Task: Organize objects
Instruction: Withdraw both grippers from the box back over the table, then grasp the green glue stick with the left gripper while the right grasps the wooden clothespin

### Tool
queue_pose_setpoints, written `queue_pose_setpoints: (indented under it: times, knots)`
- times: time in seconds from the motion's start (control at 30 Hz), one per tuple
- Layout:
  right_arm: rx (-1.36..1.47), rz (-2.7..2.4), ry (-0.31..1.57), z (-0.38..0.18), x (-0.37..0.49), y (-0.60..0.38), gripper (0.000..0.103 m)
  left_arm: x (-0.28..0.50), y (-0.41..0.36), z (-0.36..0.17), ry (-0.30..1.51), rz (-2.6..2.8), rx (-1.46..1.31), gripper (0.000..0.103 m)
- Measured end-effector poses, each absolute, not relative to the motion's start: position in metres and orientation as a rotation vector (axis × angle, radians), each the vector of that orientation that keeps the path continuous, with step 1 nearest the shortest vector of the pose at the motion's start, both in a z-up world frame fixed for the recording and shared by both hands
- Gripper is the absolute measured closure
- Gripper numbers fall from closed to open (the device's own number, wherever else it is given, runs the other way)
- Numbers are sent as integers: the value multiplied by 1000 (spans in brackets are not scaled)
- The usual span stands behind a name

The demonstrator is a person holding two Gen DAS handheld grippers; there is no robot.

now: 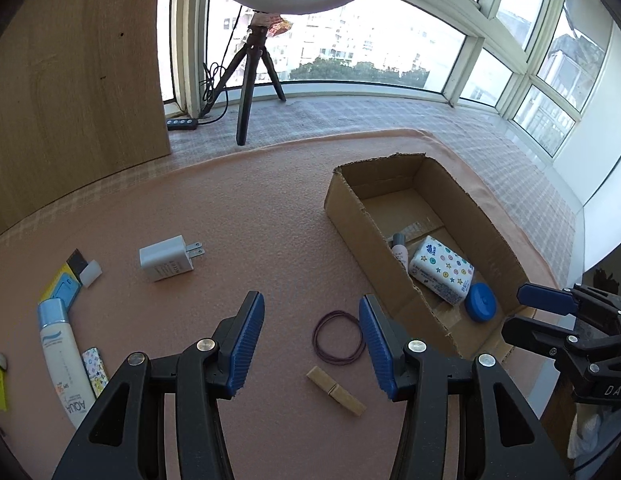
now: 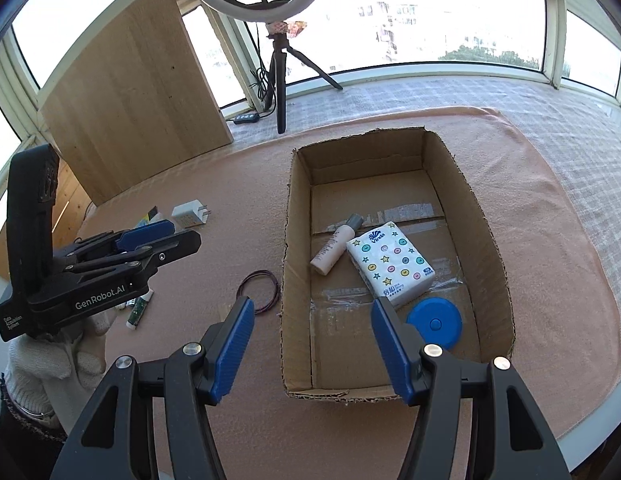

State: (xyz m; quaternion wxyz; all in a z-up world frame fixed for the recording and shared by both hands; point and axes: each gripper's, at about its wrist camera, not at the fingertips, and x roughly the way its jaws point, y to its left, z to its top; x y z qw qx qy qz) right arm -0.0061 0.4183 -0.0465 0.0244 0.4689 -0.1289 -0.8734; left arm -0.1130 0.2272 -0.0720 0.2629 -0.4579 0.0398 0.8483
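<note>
Each gripper is black plastic with ribbed blue pads on its fingers (image 1: 250,344) and round silver rivets at the linkage joints. The left gripper (image 2: 158,234) carries white "GenRobot.AI" lettering on its side and a tall black handle. The hand (image 2: 58,360) under it wears a white knitted glove.

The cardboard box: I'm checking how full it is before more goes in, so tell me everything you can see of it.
The cardboard box is a brown corrugated carton, open-topped, its rim rough and torn, clear tape across the floor seams. It sits upright on the pink cloth. Inside lie a pale tube with a grey cap, a patterned tissue pack partly over that tube, and a blue round disc. The far half of the floor is bare. Neither gripper touches it.
</note>
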Motion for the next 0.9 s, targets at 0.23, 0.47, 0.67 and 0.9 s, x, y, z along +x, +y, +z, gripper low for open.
queue_pose_setpoints:
  times: [0.23, 0.47, 0.67, 0.9]
  knots:
    - [1436, -2636, -366, -47, -9, 374, 46, -97, 168, -81, 91, 2342, -1303, 50]
    - [1489, -2562, -353, -65, -18, 339, 46, -84, 112, -101, 73, 2375, -1390, 50]
    - [1575, -2518, -313, -90, -28, 316, 47, -81, 85, -123, 73, 2366, -1462, 58]
    - [1675, -2476, -312, -117, -41, 311, 59, -88, 83, -140, 97, 2331, -1502, 65]
